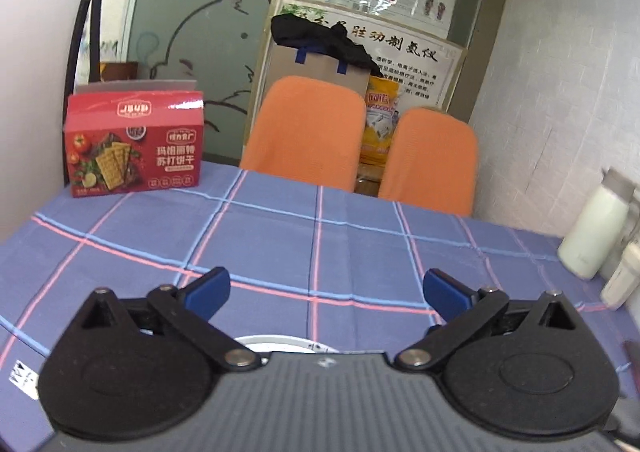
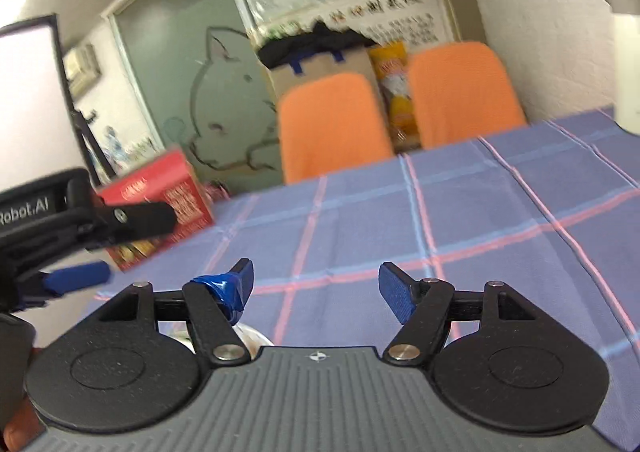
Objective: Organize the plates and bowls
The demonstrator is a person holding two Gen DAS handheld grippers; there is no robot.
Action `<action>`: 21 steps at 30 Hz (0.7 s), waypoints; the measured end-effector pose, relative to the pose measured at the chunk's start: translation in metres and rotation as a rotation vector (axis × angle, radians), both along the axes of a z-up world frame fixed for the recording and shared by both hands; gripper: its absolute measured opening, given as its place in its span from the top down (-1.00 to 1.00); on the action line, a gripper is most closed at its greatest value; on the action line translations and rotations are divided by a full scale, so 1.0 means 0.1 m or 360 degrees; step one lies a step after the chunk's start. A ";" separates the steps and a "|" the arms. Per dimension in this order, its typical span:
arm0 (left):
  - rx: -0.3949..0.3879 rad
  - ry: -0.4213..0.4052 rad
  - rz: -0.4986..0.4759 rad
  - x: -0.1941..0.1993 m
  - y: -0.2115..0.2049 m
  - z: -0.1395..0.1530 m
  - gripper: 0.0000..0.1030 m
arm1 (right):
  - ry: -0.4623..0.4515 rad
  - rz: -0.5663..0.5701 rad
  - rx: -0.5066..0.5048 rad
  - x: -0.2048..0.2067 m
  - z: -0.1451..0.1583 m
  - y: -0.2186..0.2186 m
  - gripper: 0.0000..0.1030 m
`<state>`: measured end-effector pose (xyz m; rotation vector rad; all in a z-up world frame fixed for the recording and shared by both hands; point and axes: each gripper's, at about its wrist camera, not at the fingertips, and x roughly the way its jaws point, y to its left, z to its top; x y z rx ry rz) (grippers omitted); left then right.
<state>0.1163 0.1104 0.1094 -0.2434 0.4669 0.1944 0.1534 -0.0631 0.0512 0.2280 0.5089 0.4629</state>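
My left gripper [image 1: 326,292] is open and empty above the blue checked tablecloth [image 1: 320,244]. A white dish rim [image 1: 276,343] peeks out just below it, mostly hidden by the gripper body. My right gripper [image 2: 316,284] is open and empty above the same cloth [image 2: 460,220]. A bit of white dishware [image 2: 252,336] shows under its left finger, mostly hidden. The left gripper also shows in the right wrist view [image 2: 80,252] at the left edge, held beside the right one.
A red cracker box [image 1: 134,142] stands at the table's far left; it also shows in the right wrist view [image 2: 160,208]. Two orange chairs [image 1: 304,132] stand behind the far edge. A white bottle [image 1: 592,236] stands at the right by the wall.
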 end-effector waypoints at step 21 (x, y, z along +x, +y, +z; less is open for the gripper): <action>0.0239 0.0058 -0.0189 -1.26 -0.71 -0.57 -0.99 | 0.0015 -0.0299 -0.0313 -0.91 -0.29 -0.55 -0.16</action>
